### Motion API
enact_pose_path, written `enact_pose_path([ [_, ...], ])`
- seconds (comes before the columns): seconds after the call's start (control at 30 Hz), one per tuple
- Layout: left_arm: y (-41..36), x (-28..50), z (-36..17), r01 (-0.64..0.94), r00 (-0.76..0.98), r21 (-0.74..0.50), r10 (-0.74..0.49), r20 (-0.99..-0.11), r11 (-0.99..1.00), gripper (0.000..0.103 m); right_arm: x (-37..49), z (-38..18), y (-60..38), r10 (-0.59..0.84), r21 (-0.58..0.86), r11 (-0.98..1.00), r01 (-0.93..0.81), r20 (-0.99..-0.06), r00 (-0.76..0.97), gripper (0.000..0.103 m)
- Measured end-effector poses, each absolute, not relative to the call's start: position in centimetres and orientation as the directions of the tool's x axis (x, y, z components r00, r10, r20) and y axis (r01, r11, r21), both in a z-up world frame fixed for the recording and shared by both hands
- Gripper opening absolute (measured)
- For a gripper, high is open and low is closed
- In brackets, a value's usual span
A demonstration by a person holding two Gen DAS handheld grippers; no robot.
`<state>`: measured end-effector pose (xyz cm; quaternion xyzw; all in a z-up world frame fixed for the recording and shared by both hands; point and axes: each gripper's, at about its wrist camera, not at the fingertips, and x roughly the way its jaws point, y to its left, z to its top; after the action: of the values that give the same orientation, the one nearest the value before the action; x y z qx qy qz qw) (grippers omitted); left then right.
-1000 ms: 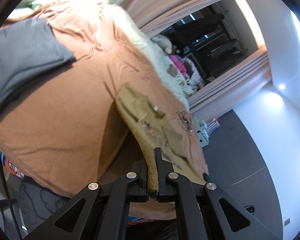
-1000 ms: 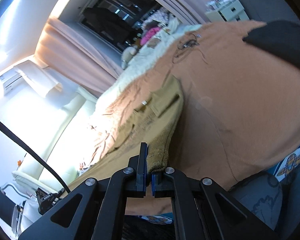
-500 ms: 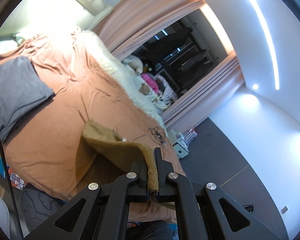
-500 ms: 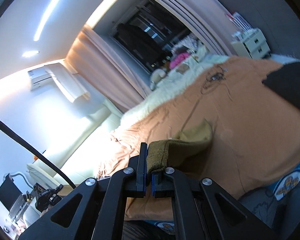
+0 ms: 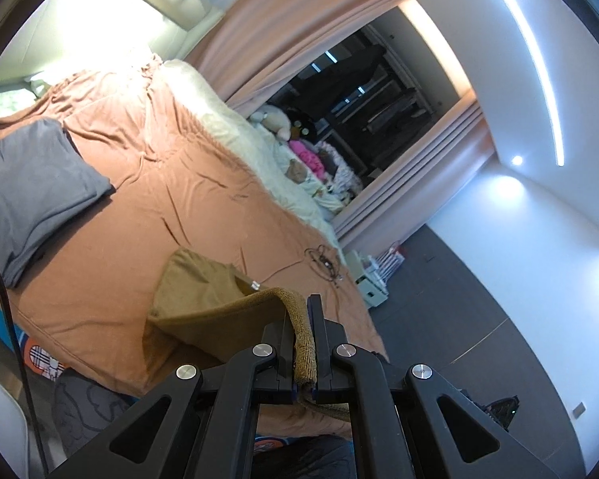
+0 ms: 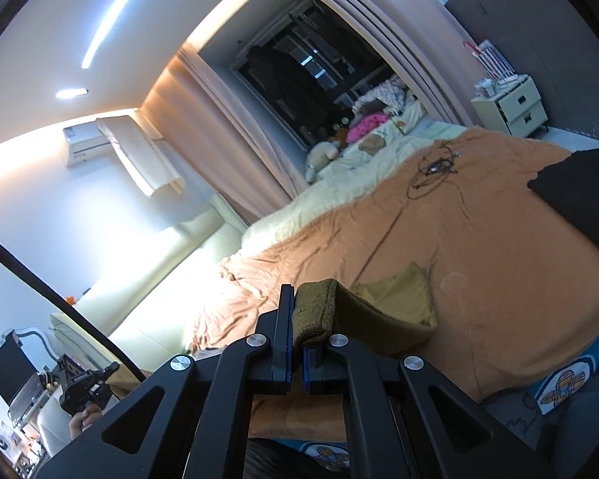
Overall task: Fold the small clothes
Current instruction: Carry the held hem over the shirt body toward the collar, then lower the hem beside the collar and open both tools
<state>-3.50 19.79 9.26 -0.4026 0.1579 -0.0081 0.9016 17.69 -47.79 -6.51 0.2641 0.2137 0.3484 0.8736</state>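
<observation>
Both sets of jaws are clenched on the knit hem of the small tan garment (image 5: pixel 203 299): the left gripper (image 5: pixel 305 343) pinches one ribbed corner at lower centre of its frame, the right gripper (image 6: pixel 295 327) the other at lower centre of its own. We've got the hem lifted clear of the bed (image 5: pixel 179 199) now, and the cloth curls away from the jaws in a hanging arc, its far end lying on the orange sheet just beyond.

A second ago the garment lay stretched long and flat ahead of the jaws, its front with the small tag showing. Now that length has bunched short, the near half raised over the far half. We'd call that the fold under way: hem carried up, ready to go forward over the top edge.

Further out, the grey folded pile (image 5: pixel 32 187) sits at left in the left view, well apart. The views have also tipped upward, showing more curtain and ceiling than before.
</observation>
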Motion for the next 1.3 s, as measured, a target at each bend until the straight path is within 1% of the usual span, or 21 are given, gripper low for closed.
enact_pose_path([
  [0.23, 20.9, 2.1, 9.5, -0.15, 0.935, -0.707, -0.134, -0.329, 0.691, 0.003, 24.7, -8.0, -45.4, 0.707, 0.6, 0.648, -0.469, -0.244, 0.664, 0.0],
  [0.33, 21.7, 4.9, 9.9, -0.165, 0.931, -0.701, -0.125, -0.343, 0.694, 0.003, 28.4, -7.0, -44.0, 0.701, 0.604, 0.652, -0.459, -0.248, 0.668, 0.0],
  [0.4, 22.4, 6.9, 10.1, -0.181, 0.928, -0.695, -0.113, -0.356, 0.696, 0.003, 29.6, -4.8, -42.5, 0.696, 0.592, 0.66, -0.463, -0.25, 0.673, 0.0],
  [0.53, 23.9, 11.1, 9.3, -0.226, 0.912, -0.674, -0.091, -0.401, 0.704, 0.003, 31.9, -3.9, -40.2, 0.684, 0.573, 0.683, -0.453, -0.285, 0.672, 0.0],
  [0.63, 25.3, 14.1, 7.7, -0.26, 0.893, -0.677, -0.096, -0.441, 0.689, 0.003, 33.7, -3.7, -38.3, 0.672, 0.563, 0.704, -0.433, -0.329, 0.663, 0.0],
  [0.8, 27.4, 18.9, 4.1, -0.333, 0.847, -0.656, -0.091, -0.524, 0.678, 0.003, 38.9, -5.0, -34.9, 0.651, 0.561, 0.732, -0.385, -0.413, 0.637, 0.0],
  [0.9, 28.7, 21.8, 1.1, -0.376, 0.81, -0.653, -0.109, -0.576, 0.658, 0.003, 42.3, -6.2, -33.1, 0.632, 0.557, 0.753, -0.349, -0.465, 0.62, 0.0],
  [1.07, 29.8, 25.3, -3.0, -0.442, 0.752, -0.625, -0.114, -0.649, 0.643, 0.003, 47.1, -6.2, -29.7, 0.602, 0.548, 0.782, -0.298, -0.539, 0.589, 0.0],
  [1.3, 31.5, 28.2, -7.3, -0.511, 0.699, -0.598, -0.107, -0.708, 0.617, 0.003, 51.3, -6.9, -26.4, 0.572, 0.521, 0.811, -0.265, -0.613, 0.546, 0.0],
])
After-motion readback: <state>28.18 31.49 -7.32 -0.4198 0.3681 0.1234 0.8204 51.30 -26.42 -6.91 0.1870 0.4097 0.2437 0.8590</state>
